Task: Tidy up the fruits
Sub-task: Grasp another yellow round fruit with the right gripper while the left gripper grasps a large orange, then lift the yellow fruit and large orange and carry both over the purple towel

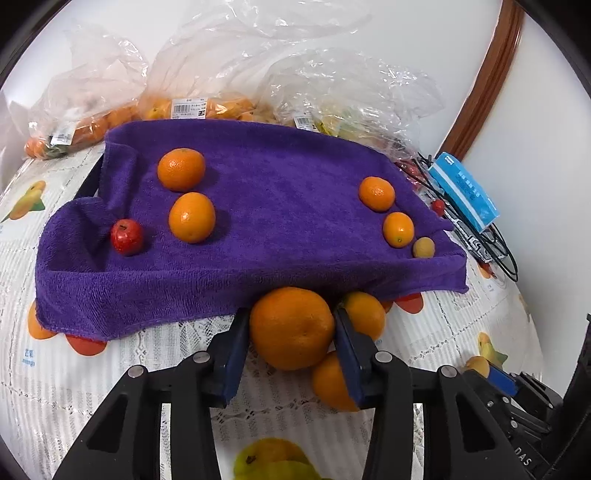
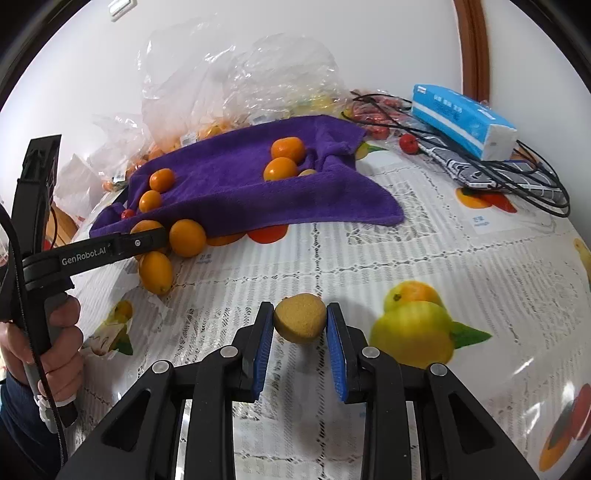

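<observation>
1. Two grippers each grasp fruit: the left gripper (image 1: 291, 328) clamps an orange (image 1: 291, 326) at the purple towel's (image 1: 258, 206) near edge.
2. Right gripper (image 2: 300, 325) pinches a small brown fruit (image 2: 300, 322) above the tablecloth (image 2: 406, 240).
3. Six fruits lie farther back on the towel.

A plain white wall (image 1: 406, 33) rises behind the worktop (image 2: 424, 240), evenly lit with no hard shadows. A curved brown wooden frame (image 1: 484, 81) runs up the wall on the right side; what it belongs to cannot be told. The worktop is covered by a white lace-patterned tablecloth (image 1: 74, 387) printed with fruit pictures, its surface slightly glossy with a soft glare near the lower right of the right wrist view. A small white fitting (image 2: 122, 6) sits high on the wall.
</observation>
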The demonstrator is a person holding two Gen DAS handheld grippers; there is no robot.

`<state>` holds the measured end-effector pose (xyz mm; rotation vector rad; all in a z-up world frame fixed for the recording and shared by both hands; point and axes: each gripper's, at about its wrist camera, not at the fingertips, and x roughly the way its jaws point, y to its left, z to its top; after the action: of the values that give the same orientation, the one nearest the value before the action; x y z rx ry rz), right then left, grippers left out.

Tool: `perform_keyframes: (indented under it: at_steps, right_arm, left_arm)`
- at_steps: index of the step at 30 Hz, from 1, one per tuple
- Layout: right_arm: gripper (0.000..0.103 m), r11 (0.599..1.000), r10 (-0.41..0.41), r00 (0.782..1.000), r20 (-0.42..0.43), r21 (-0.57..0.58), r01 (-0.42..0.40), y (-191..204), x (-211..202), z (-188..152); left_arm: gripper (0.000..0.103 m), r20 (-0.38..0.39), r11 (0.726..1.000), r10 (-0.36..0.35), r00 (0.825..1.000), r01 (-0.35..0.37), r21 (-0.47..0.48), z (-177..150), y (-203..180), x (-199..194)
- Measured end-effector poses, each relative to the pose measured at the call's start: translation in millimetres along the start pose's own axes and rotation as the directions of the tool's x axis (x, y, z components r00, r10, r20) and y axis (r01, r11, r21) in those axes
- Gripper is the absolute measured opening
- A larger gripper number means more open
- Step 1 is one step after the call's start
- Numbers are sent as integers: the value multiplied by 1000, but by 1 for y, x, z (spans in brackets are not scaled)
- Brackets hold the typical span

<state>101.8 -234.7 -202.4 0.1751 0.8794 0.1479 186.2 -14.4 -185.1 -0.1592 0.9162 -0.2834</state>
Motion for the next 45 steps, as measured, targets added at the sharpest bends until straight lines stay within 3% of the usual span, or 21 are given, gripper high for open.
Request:
perform_keyframes:
  at_steps: [6,11,15,25,34,45]
  right_arm:
    - [29,1000,8,1000,1,-8,-8,6,2,1]
    - [29,1000,8,1000,4,-14,-8,9,4,4]
    - [29,1000,-6,1000,-10,-26,6,12,9,4]
    - [29,999,0,1000,-1,-34,0,17,4,8]
    - [29,996,-6,995,104,-87,15,37,-17,50]
    - [29,997,39,986,164,-78,-27,47,-21,104]
  left_arm:
    - [42,-3,999,54,999,-54,5,-3,12,-17]
    - [43,-34,996,92,995,-92,-2,-4,18,-8]
    - [42,-10,994,107,994,-107,4,-8,15,-6]
    - [41,21,997,73,997,-73,19,-10,17,-26]
    - [41,85,995,95,992,-92,-34,7,34,-57]
    - [41,143,987,151,978,-141,-74,37,52,-73]
